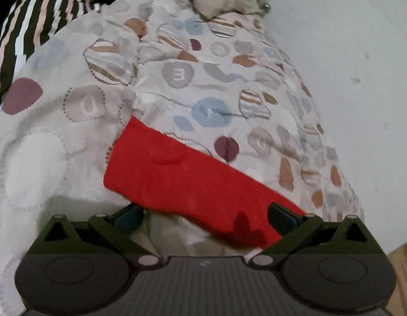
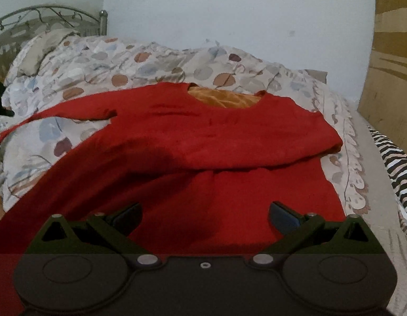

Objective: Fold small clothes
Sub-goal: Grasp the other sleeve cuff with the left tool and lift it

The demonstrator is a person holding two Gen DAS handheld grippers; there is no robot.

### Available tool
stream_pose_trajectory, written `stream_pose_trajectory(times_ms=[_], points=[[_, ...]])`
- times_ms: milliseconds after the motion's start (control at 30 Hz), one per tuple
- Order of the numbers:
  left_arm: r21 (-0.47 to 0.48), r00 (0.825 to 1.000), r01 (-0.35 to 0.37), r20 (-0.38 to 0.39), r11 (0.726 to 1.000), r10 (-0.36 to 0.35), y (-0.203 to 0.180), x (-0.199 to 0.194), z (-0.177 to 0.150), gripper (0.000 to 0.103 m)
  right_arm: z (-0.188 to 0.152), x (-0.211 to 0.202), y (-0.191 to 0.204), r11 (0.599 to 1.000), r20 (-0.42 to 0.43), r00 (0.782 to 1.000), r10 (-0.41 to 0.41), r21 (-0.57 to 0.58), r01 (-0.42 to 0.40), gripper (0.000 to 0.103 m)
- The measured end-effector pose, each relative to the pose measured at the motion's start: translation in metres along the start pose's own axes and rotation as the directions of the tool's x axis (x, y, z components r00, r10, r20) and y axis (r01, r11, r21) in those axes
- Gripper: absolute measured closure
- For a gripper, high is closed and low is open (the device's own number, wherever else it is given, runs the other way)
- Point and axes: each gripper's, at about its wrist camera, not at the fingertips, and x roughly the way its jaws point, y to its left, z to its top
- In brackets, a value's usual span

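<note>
A small red garment [image 2: 203, 142] with an orange lining at the neck lies spread on a patterned bedcover [image 2: 103, 65]; its right sleeve is folded in over the body. My right gripper [image 2: 206, 217] is open just above the garment's lower part, touching nothing. In the left wrist view a red sleeve end [image 1: 182, 179] lies flat on the bedcover [image 1: 85, 110]. My left gripper [image 1: 206, 217] is open, hovering over the sleeve's near edge, which lies between the fingers.
A white wall [image 2: 229, 13] runs along the far side of the bed. A metal headboard [image 2: 45, 15] and a pillow [image 2: 43, 50] are at the left. A black striped cloth [image 1: 32, 26] lies beside the bedcover. A wooden panel [image 2: 390, 52] stands at the right.
</note>
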Motion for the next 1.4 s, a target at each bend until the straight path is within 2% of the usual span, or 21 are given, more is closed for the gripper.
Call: stream_pose_trajectory(times_ms=[267,367,467,533,567,633,700,833,933,1000,1067,1167,1233,1400], points=[[-0.153,0.995,-0.070,0.066,0.986,0.081,0.004,0.018,0.007,0.001,-0.009,0.008,-0.011,0.997,-0.036,0.999,0.000,0.078,0.003,0.000],[-0.188,0.988,-0.099,0.102,0.977,0.120,0.004,0.013,0.003,0.011,-0.012,0.009,-0.012,0.997,-0.045,0.999,0.004,0.083,-0.001,0.000],[-0.236,0.977,-0.125,0.139,0.964,0.161,0.010,0.008,-0.002,0.039,-0.013,0.009,-0.011,0.996,-0.040,0.999,0.004,0.085,-0.001,0.000],[-0.263,0.972,-0.142,0.143,0.954,0.184,0.017,0.006,-0.003,0.075,-0.013,0.010,-0.011,0.997,-0.041,0.999,0.006,0.083,-0.003,0.000],[-0.279,0.971,-0.152,0.139,0.948,0.196,0.021,0.006,-0.003,0.083,-0.014,0.010,-0.011,0.997,-0.041,0.999,0.008,0.083,-0.005,0.000],[-0.306,0.975,-0.120,0.141,0.944,0.170,0.031,0.004,-0.003,0.088,-0.014,0.009,-0.011,0.996,-0.038,0.999,0.013,0.083,-0.010,0.000],[-0.286,0.977,-0.107,0.149,0.952,0.155,0.033,0.003,-0.002,0.093,-0.015,0.009,-0.013,0.996,-0.033,0.999,0.020,0.089,-0.017,0.000],[-0.184,0.971,-0.100,0.197,0.978,0.136,0.016,-0.003,-0.001,0.097,-0.017,0.010,-0.014,0.994,-0.030,0.999,0.025,0.105,-0.022,0.000],[-0.050,0.963,-0.066,0.257,0.997,0.077,-0.011,-0.010,0.007,0.098,-0.018,0.009,-0.013,0.994,-0.023,0.999,0.024,0.108,-0.022,0.000],[0.083,0.956,-0.023,0.294,0.996,-0.003,-0.041,-0.019,0.012,0.098,-0.018,0.008,-0.013,0.993,-0.017,1.000,0.024,0.115,-0.022,0.000],[0.207,0.942,0.014,0.325,0.978,-0.082,-0.073,-0.030,0.014,0.098,-0.019,0.006,-0.015,0.991,-0.004,1.000,0.022,0.128,-0.021,0.000],[0.386,0.904,0.094,0.353,0.918,-0.241,-0.127,-0.050,0.006,0.098,-0.019,0.002,-0.020,0.986,0.021,1.000,0.016,0.165,-0.019,0.000],[0.497,0.877,0.148,0.334,0.855,-0.346,-0.165,-0.062,-0.005,0.098,-0.019,0.000,-0.024,0.980,0.022,1.000,0.009,0.198,-0.013,0.000],[0.644,0.816,0.299,0.210,0.704,-0.539,-0.236,-0.077,-0.041,0.098,-0.014,-0.011,-0.035,0.963,0.047,0.998,-0.039,0.269,0.025,0.000]])
